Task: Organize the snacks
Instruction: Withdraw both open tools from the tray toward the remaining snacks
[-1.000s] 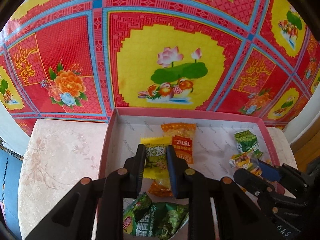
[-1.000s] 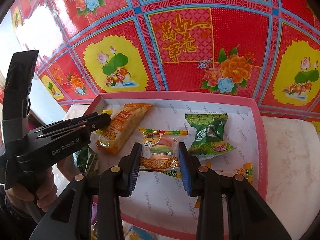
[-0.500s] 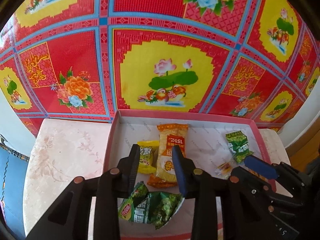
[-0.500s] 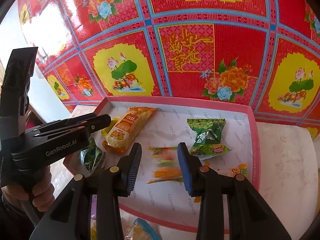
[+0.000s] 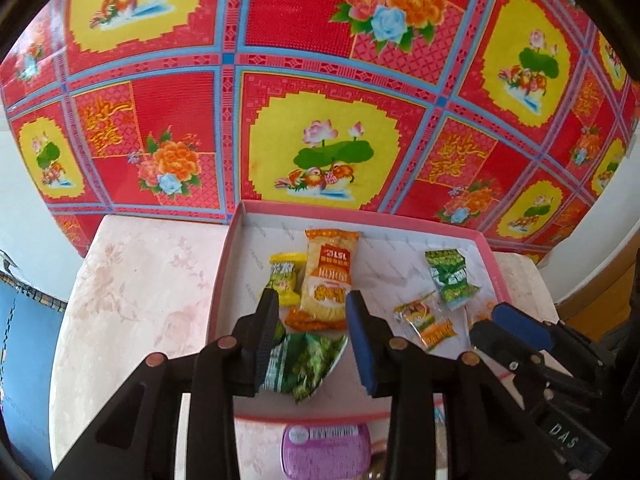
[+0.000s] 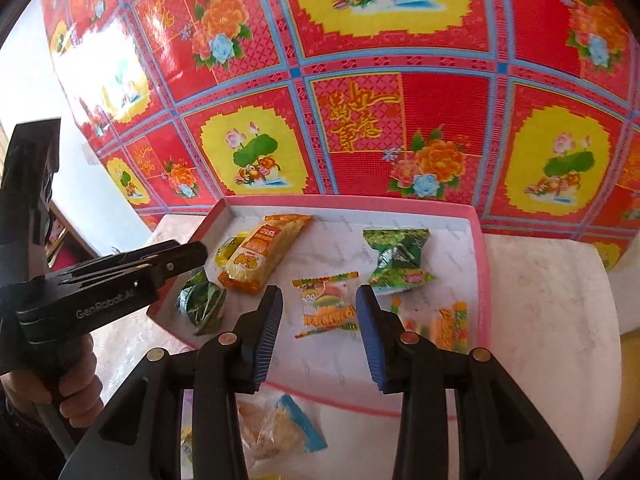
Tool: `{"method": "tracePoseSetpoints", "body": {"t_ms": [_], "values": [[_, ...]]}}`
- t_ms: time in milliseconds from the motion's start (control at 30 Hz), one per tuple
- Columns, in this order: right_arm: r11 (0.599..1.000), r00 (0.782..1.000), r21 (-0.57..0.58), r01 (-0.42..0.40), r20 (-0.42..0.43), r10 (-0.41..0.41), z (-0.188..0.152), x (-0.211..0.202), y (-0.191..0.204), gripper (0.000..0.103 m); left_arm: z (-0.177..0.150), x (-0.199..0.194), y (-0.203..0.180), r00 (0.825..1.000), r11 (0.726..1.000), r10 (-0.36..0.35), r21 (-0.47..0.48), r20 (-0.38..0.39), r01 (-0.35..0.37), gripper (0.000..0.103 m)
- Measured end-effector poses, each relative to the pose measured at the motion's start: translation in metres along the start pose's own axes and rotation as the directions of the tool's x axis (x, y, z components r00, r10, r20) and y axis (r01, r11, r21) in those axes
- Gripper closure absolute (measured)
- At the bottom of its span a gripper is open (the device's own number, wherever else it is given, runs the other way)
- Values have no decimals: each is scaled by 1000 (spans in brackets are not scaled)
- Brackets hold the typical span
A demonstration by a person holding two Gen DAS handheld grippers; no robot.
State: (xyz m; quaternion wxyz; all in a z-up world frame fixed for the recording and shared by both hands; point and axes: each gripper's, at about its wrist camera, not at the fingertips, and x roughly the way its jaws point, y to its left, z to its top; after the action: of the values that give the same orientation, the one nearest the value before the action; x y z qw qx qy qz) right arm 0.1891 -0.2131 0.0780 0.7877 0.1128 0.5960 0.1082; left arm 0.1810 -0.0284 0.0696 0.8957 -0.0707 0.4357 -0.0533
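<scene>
While crinkled wrappers in orange, yellow and green mark the snacks [image 5: 329, 282], they lie scattered inside the pink-rimmed box [image 5: 224, 268]. Both the left gripper [image 5: 313, 334] and right gripper [image 6: 319, 330] hover above, jaws apart and empty, on a pale table [image 5: 132, 292] with a purple packet [image 5: 326, 450] nearby.

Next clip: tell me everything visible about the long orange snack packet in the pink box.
The long orange snack packet is a sealed, glossy plastic pillow pack, orange with crimped ends, a pale yellow middle and a red label. It lies flat on the white floor of the pink box, near its left wall. A small yellow packet lies against one side and a green packet sits just past its near end. No gripper touches it.
</scene>
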Motion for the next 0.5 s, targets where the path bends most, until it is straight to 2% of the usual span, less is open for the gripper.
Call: {"method": "tracePoseSetpoints", "body": {"t_ms": [100, 500], "values": [[1000, 1000, 9, 4, -6, -4, -7, -4, -2, 57, -4, -5, -1, 1000, 1000, 2, -1, 2, -2, 67], [999, 1000, 47, -7, -9, 8, -32, -24, -3, 56, -28, -31, 0, 1000, 1000, 6, -9, -3, -6, 66]]}}
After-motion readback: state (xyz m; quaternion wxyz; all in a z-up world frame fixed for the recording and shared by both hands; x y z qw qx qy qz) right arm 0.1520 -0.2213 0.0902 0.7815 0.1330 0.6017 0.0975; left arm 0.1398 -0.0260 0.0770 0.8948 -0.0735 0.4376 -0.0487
